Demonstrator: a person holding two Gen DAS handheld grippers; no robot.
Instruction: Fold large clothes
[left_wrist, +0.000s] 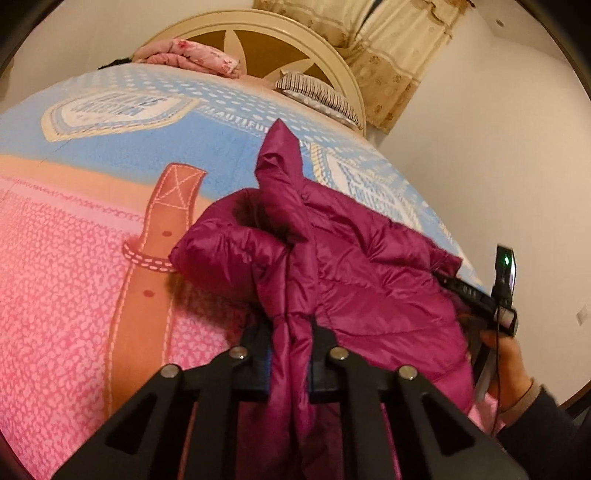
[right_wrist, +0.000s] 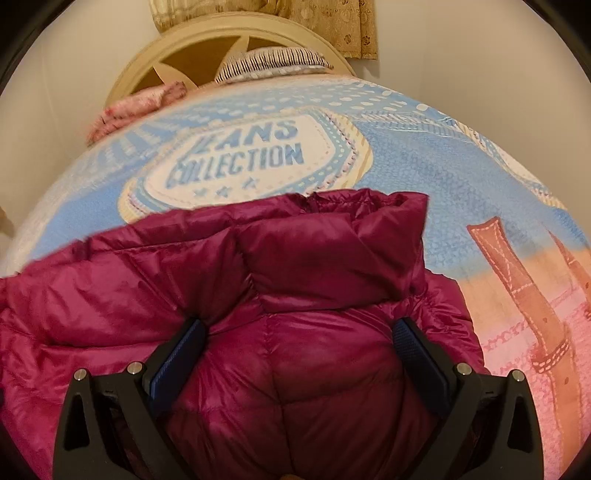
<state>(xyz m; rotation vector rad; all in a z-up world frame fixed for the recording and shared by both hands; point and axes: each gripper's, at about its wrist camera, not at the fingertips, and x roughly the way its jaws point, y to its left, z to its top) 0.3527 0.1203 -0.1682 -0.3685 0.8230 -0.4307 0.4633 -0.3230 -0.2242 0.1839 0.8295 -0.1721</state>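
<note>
A magenta puffer jacket lies bunched on the bed's printed cover. My left gripper is shut on a narrow gathered fold of the jacket, which runs up from between the pads into a raised point. In the right wrist view the jacket fills the foreground with its collar edge folded over. My right gripper stands open and wide, its blue pads set on either side of a puffed bulge of the jacket. A hand holds that tool at the jacket's right edge.
The blue and pink cover spreads beyond the jacket. At the head stand a cream headboard, a folded pink quilt and a striped pillow. A patterned curtain and a white wall lie to the right.
</note>
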